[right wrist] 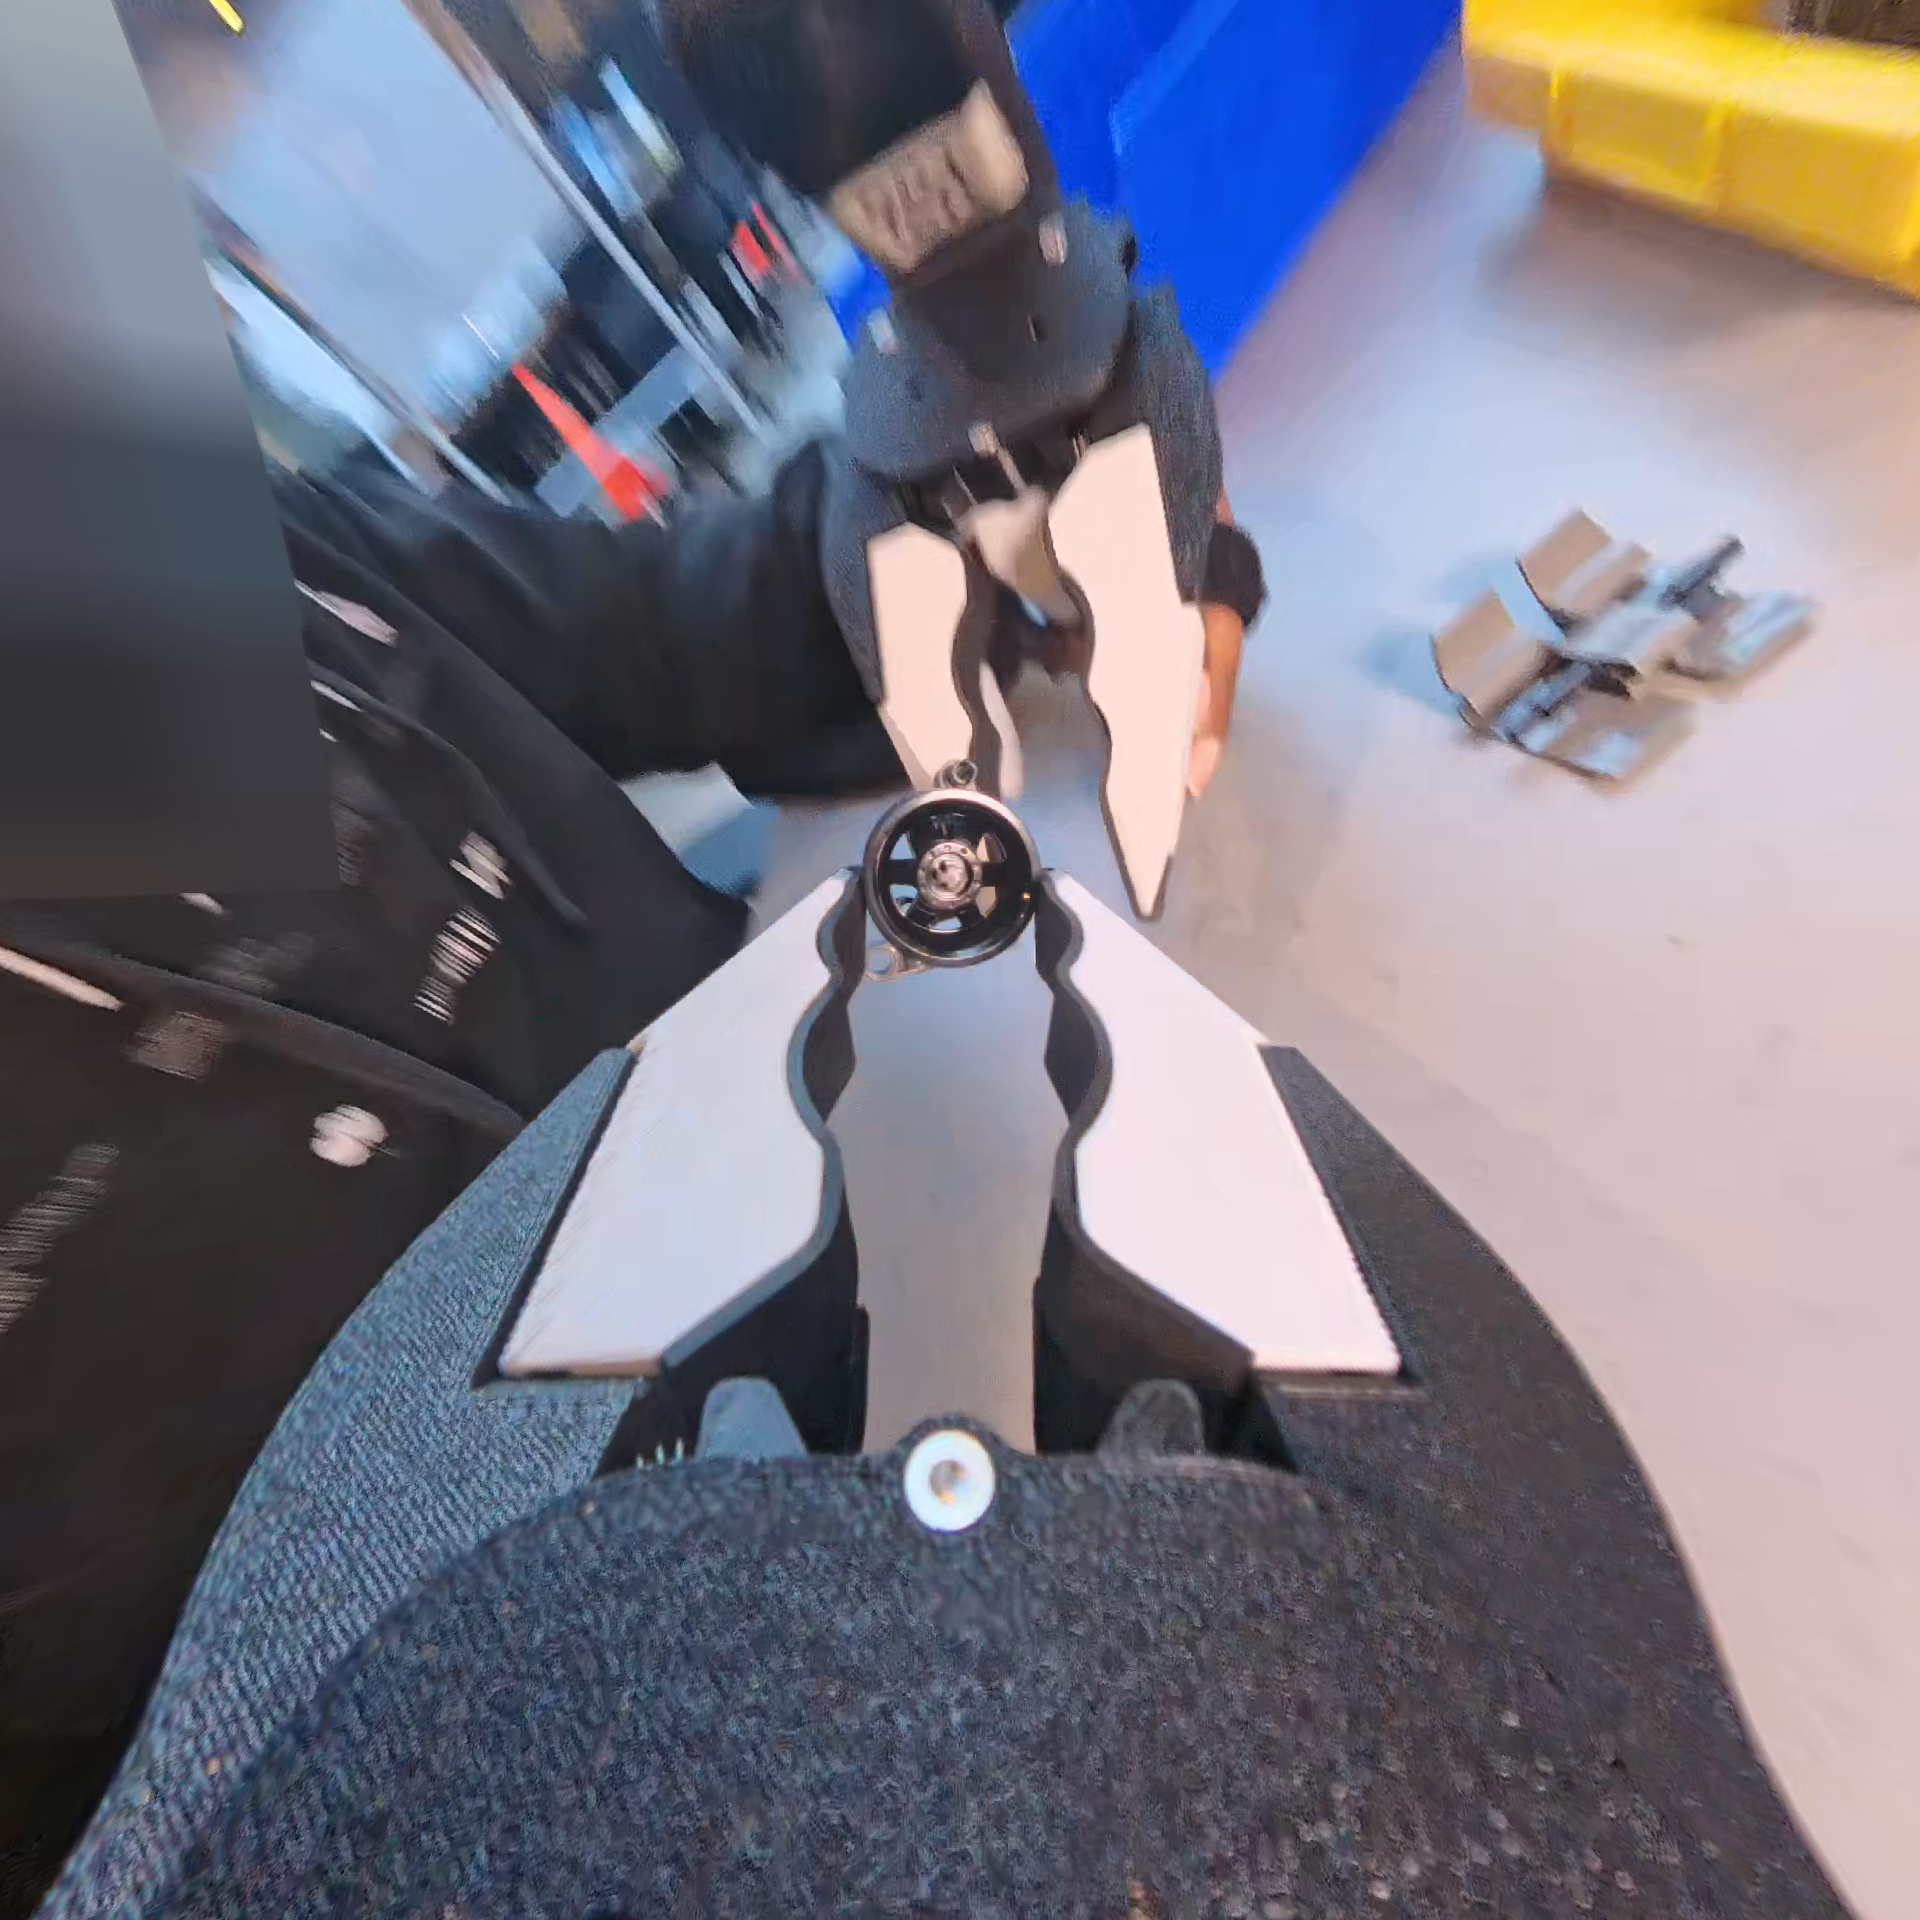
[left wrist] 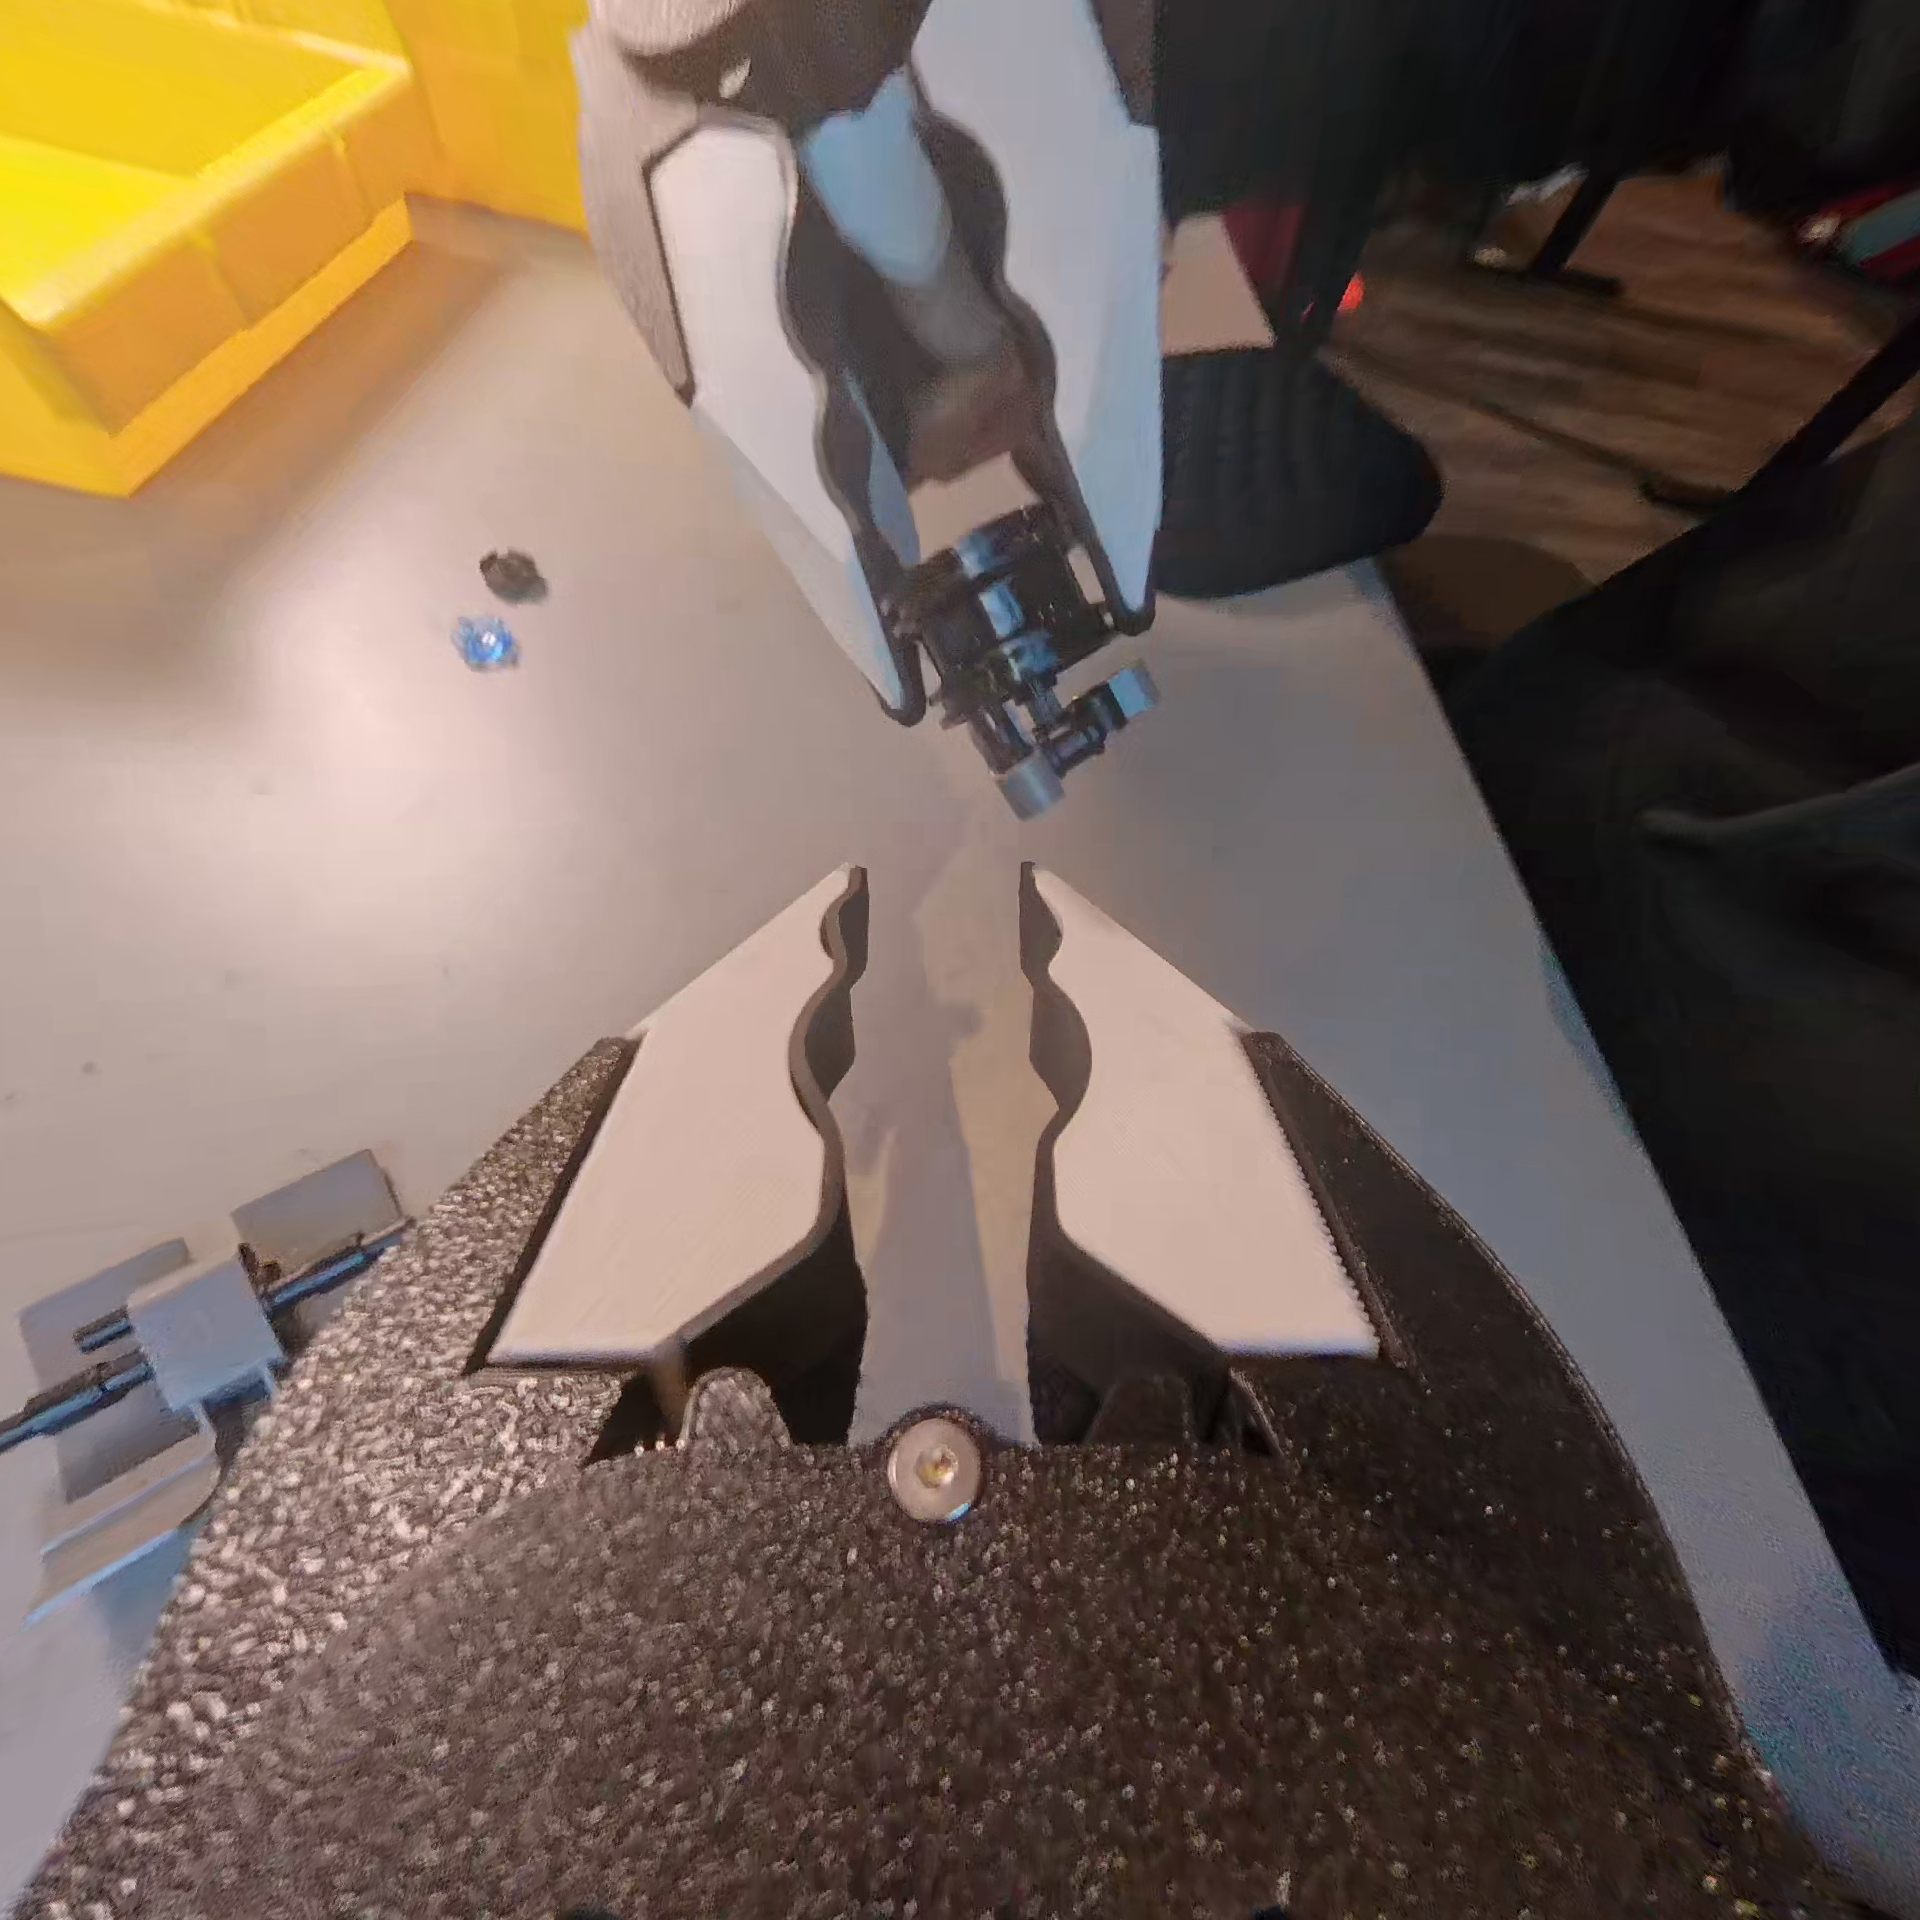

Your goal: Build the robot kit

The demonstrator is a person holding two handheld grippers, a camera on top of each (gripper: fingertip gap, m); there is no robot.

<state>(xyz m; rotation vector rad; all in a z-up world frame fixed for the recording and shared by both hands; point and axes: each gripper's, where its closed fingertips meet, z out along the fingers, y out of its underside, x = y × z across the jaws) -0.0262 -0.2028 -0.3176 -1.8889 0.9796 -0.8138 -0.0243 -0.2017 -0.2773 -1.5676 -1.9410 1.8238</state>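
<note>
Pinching one small black wheeled assembly [right wrist: 948,896] at its fingertips, the right gripper [right wrist: 951,904] was clamped on the part's sides; from its own wrist view the part showed as a black spoked wheel with a silver hub. In the left wrist view the same right gripper [left wrist: 1023,644] came in from the top of frame, and the part [left wrist: 1023,665] showed as a black body with two small grey rollers sticking out below the tips, held clear above the table [left wrist: 312,883].

Left gripper [left wrist: 943,883] had its two white fingers spread with a gap between them, nothing in it, tips just short of the held part. From the right wrist view the left gripper [right wrist: 1049,821] hung opposite, fingers parted, one tip just behind the wheel; a hand [right wrist: 1210,696] in a dark sleeve was behind it.

Count on the grey table:
- one cluster of grey metal brackets with black rods [left wrist: 177,1351], at the left gripper's left side; same cluster [right wrist: 1610,649] well apart from the right gripper
- two small loose parts, one black [left wrist: 512,574], one blue [left wrist: 485,642], close together
- one yellow bin [left wrist: 177,260] at the far left corner
- one blue bin [right wrist: 1247,135] at the back, blurred

Exact bracket count couldn't be told from the pile.
</note>
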